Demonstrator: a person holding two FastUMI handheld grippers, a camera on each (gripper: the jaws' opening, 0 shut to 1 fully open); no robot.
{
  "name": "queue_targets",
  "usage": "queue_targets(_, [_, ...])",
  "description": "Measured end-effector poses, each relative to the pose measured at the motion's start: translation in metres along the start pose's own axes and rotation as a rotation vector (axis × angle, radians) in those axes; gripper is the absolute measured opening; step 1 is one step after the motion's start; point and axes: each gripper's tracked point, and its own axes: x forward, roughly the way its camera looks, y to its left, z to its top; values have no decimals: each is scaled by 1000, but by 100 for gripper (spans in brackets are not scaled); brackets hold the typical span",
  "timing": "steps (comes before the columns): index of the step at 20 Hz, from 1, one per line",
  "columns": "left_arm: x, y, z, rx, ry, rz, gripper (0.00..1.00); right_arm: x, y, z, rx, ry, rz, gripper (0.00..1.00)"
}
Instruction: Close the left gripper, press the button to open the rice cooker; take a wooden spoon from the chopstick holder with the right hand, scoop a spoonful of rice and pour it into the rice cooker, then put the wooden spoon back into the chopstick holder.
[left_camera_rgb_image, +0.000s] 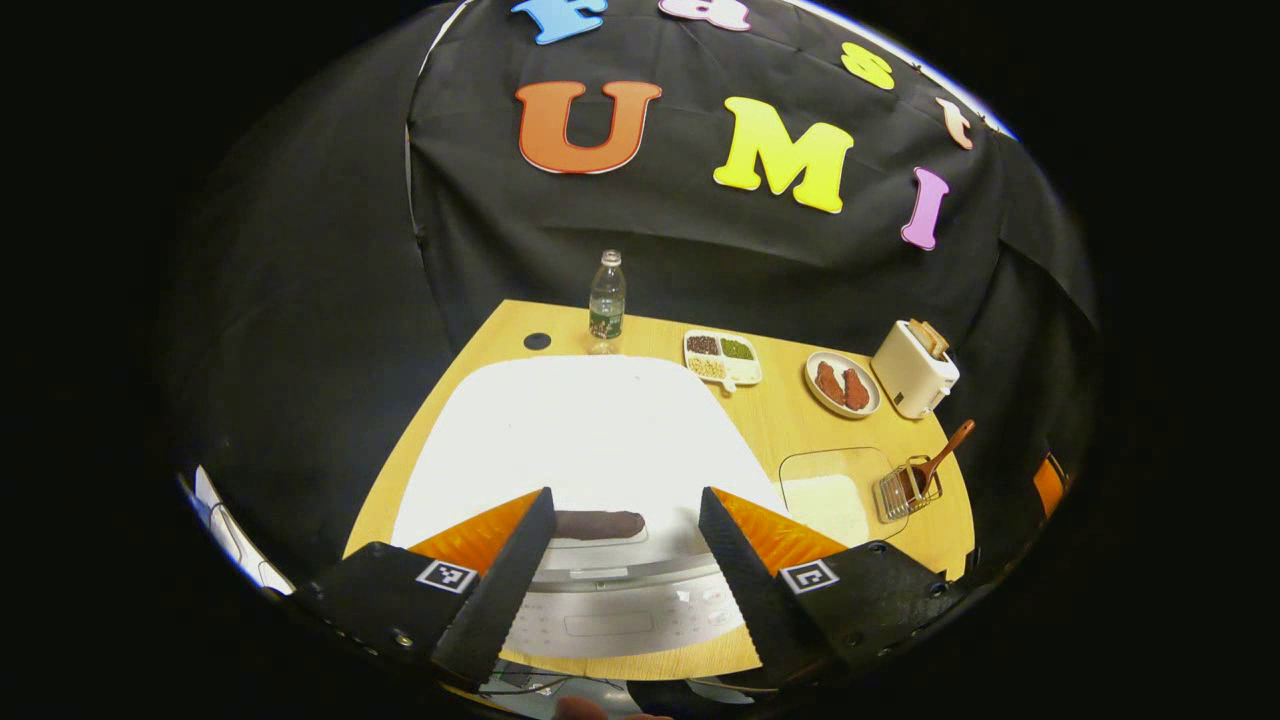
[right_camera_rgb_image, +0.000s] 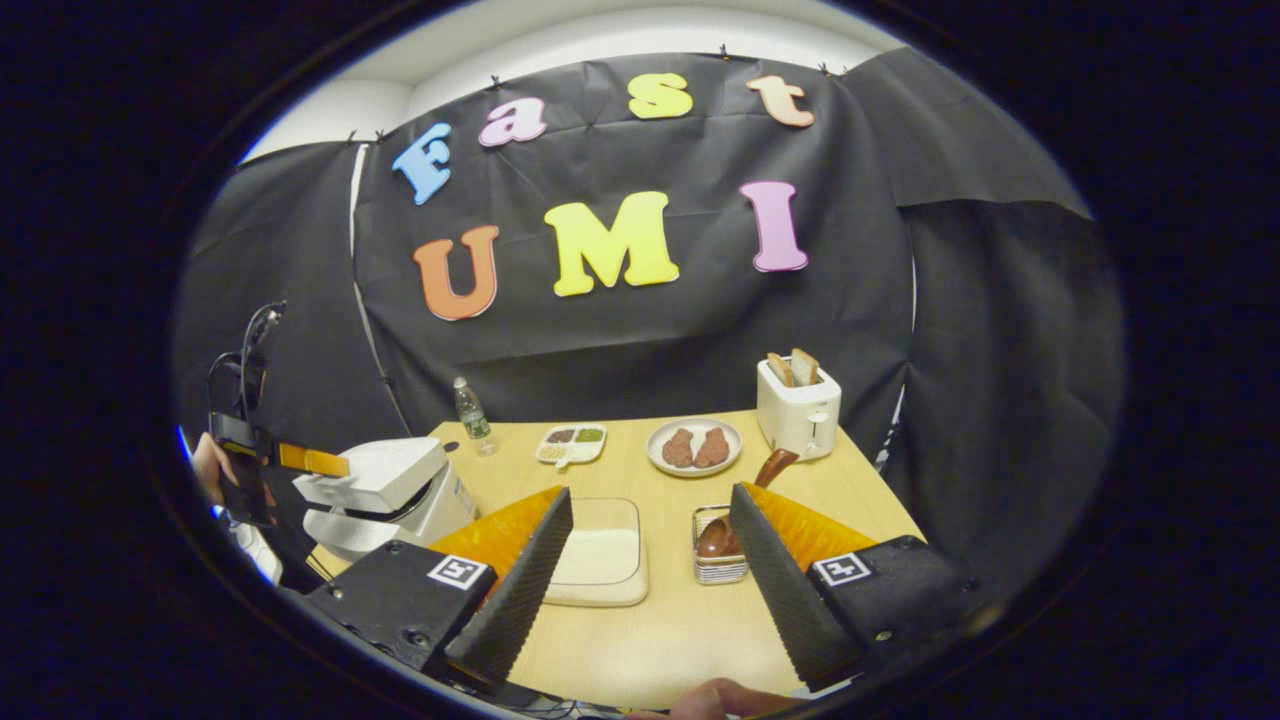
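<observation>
Left gripper (left_camera_rgb_image: 622, 545): fingers spread apart, gripping nothing, poised directly above the white rice cooker (left_camera_rgb_image: 600, 460), lid down. Right gripper (right_camera_rgb_image: 648, 560): fingers likewise parted, empty, above the wooden table (right_camera_rgb_image: 640, 630). Ahead between its fingers: clear tray of rice (right_camera_rgb_image: 598, 555). Just inside its right finger: wire chopstick holder (right_camera_rgb_image: 718, 560) with wooden spoon (right_camera_rgb_image: 745, 500) leaning in it. Farther ahead: toaster (right_camera_rgb_image: 798, 410), plate (right_camera_rgb_image: 695, 447), divided dish (right_camera_rgb_image: 570, 443), bottle (right_camera_rgb_image: 470, 412).

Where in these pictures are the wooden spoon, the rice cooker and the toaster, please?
wooden spoon (left_camera_rgb_image: 948, 449): left gripper view, on its handle.
rice cooker (right_camera_rgb_image: 372, 475): right gripper view, on its lid.
toaster (right_camera_rgb_image: 797, 413): right gripper view, on its front face.
</observation>
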Motion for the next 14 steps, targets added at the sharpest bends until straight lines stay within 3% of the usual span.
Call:
queue_targets(8, [14,-1,-32,-73,89,2,95,0,10,7,-30,-10,2,100])
queue_targets(14, [21,4,-38,0,78,42,96,-2,25,3,-29,-10,14,100])
